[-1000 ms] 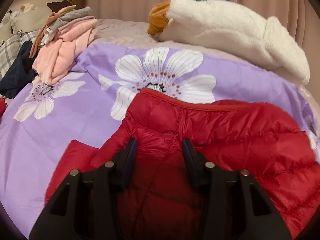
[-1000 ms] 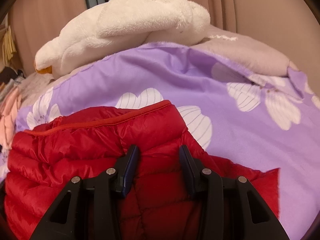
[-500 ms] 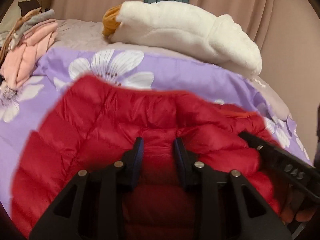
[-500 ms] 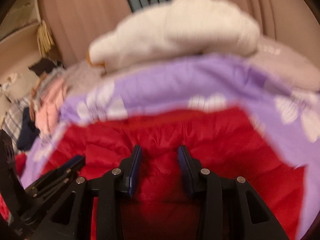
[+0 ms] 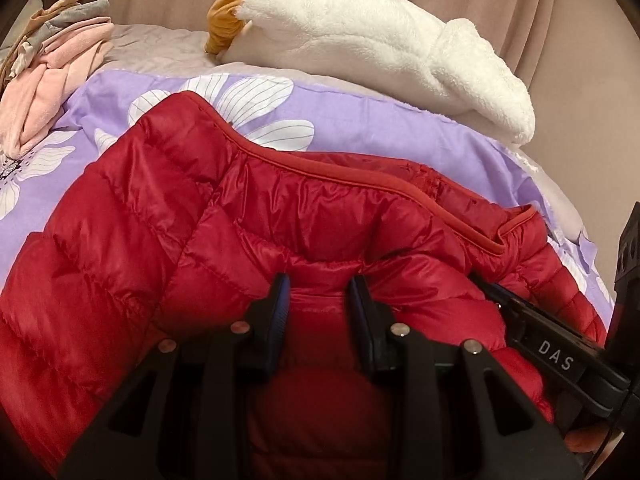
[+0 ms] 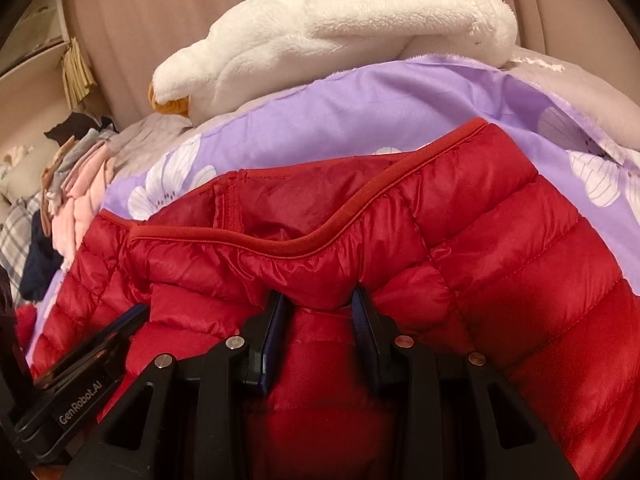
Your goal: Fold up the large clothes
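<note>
Jaws of left gripper [image 5: 320,292] drawn in to a narrow gap, pinching a puffed ridge of red jacket [image 5: 160,240] between dark pads. Same on right gripper [image 6: 318,304]: narrow gap, a bulge of quilted red fabric squeezed between the pads and swelling up behind them.

Lies straight ahead of and beneath both sets of jaws, on a purple flowered bedspread [image 5: 360,120]. Runs long side to side across both views, with a bound edge [image 5: 360,176] curving along the far side. Both grips on the near part, side by side and close together; each tool's black body shows at the inner edge of the other's view. Neither hand plainly nearer to the far edge, so probably a two-handed move, carrying the pinched fold forward over the rest toward that bound edge.

Beyond the jacket: a white plush toy [image 5: 380,40] with an orange beak, resting along the back of the bed. To the far left, a pile of pink and grey clothes [image 5: 48,80], well apart from the jacket.

Hard to make out: how many layers sit inside each pinch, and whether the bound edge is collar or hem. Sleeves not identifiable. Near part of the jacket hidden under the black gripper bodies; left and right ends cut off by the round frame. No clear sight of the person's hands.
</note>
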